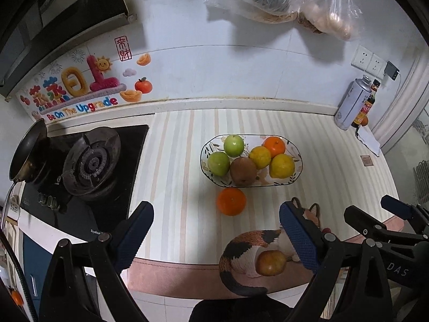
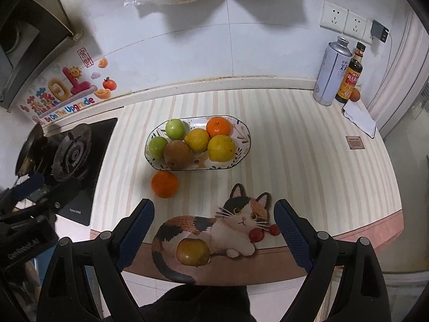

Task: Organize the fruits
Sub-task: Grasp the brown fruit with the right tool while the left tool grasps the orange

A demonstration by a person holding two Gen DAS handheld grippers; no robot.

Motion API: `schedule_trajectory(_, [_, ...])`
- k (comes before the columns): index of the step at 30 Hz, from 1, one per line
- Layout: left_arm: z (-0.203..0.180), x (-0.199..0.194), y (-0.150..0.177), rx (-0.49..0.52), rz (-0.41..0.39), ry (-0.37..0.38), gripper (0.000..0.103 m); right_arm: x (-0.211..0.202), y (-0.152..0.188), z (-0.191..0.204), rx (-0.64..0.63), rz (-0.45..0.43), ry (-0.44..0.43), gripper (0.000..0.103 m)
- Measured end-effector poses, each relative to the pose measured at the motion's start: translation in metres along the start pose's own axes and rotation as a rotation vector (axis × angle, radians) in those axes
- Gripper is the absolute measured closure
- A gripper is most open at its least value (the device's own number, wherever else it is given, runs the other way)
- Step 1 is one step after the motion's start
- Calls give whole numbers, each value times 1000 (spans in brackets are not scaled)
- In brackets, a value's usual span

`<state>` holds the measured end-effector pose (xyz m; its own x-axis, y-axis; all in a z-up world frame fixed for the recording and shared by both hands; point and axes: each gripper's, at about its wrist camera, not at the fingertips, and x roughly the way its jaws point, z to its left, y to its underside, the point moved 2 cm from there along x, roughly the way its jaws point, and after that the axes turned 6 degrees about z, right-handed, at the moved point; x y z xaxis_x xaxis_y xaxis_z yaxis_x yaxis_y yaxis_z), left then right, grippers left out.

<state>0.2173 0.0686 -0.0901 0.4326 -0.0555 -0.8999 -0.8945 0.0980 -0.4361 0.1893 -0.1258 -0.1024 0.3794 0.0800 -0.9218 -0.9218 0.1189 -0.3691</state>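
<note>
An oval patterned plate [image 1: 296, 173] [image 2: 245, 145] on the striped counter holds several fruits: green apples, a brown kiwi, yellow citrus and an orange. A loose orange [image 1: 231, 201] [image 2: 164, 184] lies just in front of the plate. A yellow-brown fruit [image 1: 270, 263] [image 2: 193, 251] rests on a cat-shaped mat [image 1: 241, 249] [image 2: 214, 228] at the counter's front edge. My left gripper [image 1: 215, 237] is open and empty, above the front edge, left of the mat. My right gripper [image 2: 213, 234] is open and empty, its fingers either side of the mat and above it.
A gas stove [image 1: 88, 166] [image 2: 67, 155] with a pan [image 1: 26, 150] stands to the left. A spray can [image 2: 332, 72] and a sauce bottle [image 2: 350, 75] stand at the back right, by the wall sockets. Plastic bags [image 1: 281, 0] hang above.
</note>
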Motion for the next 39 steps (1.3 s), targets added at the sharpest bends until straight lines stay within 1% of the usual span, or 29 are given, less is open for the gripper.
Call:
schedule_trajectory(3, [-2, 3, 2, -2, 9, 1, 7, 3, -1, -3, 3, 12, -25, 10])
schedule_trajectory(6, [-2, 13, 4, -11, 30, -1, 7, 25, 0, -3, 0, 87, -68, 10])
schedule_trajectory(7, [-1, 19, 5, -14, 46, -6, 7, 36, 2, -2, -4, 119, -86, 10])
schedule_trajectory(8, [0, 25, 6, -18, 63, -11, 3, 53, 6, -1, -5, 171, -113, 10])
schedule_trajectory(9, [2, 33, 8, -22, 80, -19, 1, 68, 10, -1, -6, 214, -122, 10])
schedule_trajectory(13, [10, 70, 21, -35, 172, -75, 1, 132, 30, 5, -6, 384, -174, 10])
schedule_trajectory(14, [12, 82, 25, -37, 208, -90, 1, 153, 37, 7, 1, 442, -199, 10])
schedule_trajectory(16, [17, 103, 34, -49, 270, -96, 1, 181, 50, 10, 3, 519, -208, 10])
schedule_trajectory(19, [22, 127, 46, -60, 344, -110, 1, 216, 65, 13, 18, 619, -227, 10])
schedule_trajectory(21, [25, 142, 53, -69, 386, -112, 1, 233, 72, 13, 35, 666, -240, 10])
schedule_trajectory(22, [26, 149, 56, -73, 404, -112, 1, 240, 77, 13, 43, 683, -244, 11])
schedule_trajectory(23, [26, 153, 59, -77, 418, -111, 1, 247, 80, 13, 47, 697, -249, 15])
schedule_trajectory(24, [26, 156, 60, -80, 427, -111, 1, 252, 84, 13, 52, 705, -255, 26])
schedule_trajectory(25, [25, 159, 61, -82, 434, -111, 1, 256, 87, 14, 54, 713, -262, 34])
schedule_trajectory(28, [25, 166, 60, -87, 453, -104, 1, 253, 84, 15, 34, 684, -253, 34])
schedule_trajectory(30, [22, 170, 56, -86, 456, -98, 1, 248, 77, 13, 12, 660, -232, 34])
schedule_trajectory(33, [17, 175, 46, -93, 452, -80, 1, 239, 62, 8, 3, 615, -222, 34])
schedule_trajectory(37, [11, 191, 25, -124, 454, -21, 1, 232, 42, -4, 14, 565, -197, 34])
schedule_trajectory(39, [6, 207, 12, -142, 470, 31, 1, 235, 28, -10, 30, 555, -187, 34])
